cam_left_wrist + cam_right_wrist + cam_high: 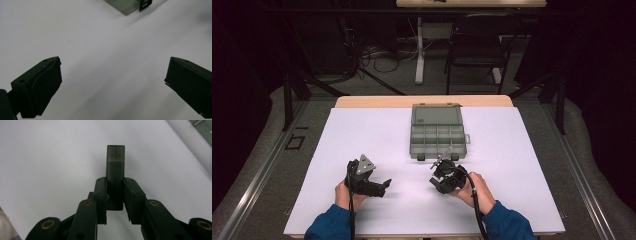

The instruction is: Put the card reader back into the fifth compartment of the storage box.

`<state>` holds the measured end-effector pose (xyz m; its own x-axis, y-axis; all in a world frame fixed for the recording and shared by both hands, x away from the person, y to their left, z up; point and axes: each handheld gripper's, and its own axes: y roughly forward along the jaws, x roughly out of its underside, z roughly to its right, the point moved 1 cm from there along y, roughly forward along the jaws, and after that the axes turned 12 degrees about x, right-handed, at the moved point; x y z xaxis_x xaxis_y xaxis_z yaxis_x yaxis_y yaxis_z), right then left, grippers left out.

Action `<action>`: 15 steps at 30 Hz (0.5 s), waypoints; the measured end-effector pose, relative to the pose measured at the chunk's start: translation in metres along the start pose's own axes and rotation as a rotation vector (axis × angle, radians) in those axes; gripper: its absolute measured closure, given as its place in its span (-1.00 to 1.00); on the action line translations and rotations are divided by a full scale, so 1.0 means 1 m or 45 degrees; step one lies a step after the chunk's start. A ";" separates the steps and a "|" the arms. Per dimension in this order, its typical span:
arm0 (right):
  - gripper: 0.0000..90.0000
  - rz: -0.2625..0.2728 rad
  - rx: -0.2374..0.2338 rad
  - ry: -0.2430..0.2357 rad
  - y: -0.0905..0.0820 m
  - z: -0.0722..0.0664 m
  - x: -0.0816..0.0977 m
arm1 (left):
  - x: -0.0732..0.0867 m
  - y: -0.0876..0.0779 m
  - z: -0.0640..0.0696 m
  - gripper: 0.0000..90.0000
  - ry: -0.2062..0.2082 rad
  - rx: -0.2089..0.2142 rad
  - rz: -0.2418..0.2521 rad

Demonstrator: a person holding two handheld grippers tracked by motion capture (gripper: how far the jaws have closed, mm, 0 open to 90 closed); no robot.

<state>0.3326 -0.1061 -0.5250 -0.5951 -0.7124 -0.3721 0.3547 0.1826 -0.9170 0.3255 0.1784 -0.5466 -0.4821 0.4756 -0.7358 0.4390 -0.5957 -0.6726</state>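
Clamped between our right gripper's (115, 192) pads sits a small dark USB stick (115, 167), translucent cap end pointing away, held just above the white table (377, 150). High view puts that gripper (443, 176) just in front of the open compartment box (437, 137), near its front latches. Our left gripper (112, 82) rests well apart, jaws spread wide, nothing between them. We judge the carry step is in hand; next calls for lifting over the front wall and lining the stick up with a free compartment before letting go.
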 end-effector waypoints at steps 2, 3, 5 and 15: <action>0.62 0.012 0.004 0.005 -0.001 0.002 0.000 | 0.000 0.000 0.000 -1.00 -0.002 -0.001 0.002; 0.62 0.023 0.006 0.009 -0.001 0.002 0.000 | 0.000 0.000 0.000 -1.00 0.000 -0.002 0.001; 0.62 0.039 0.007 0.011 -0.002 0.004 0.000 | 0.000 0.000 0.000 -1.00 0.000 -0.003 0.002; 0.62 0.119 0.034 0.022 -0.003 0.007 0.000 | 0.000 0.000 0.001 -1.00 0.008 -0.005 0.000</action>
<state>0.3364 -0.1119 -0.5211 -0.5707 -0.6812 -0.4586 0.4281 0.2298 -0.8741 0.3251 0.1776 -0.5462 -0.4777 0.4797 -0.7360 0.4416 -0.5932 -0.6732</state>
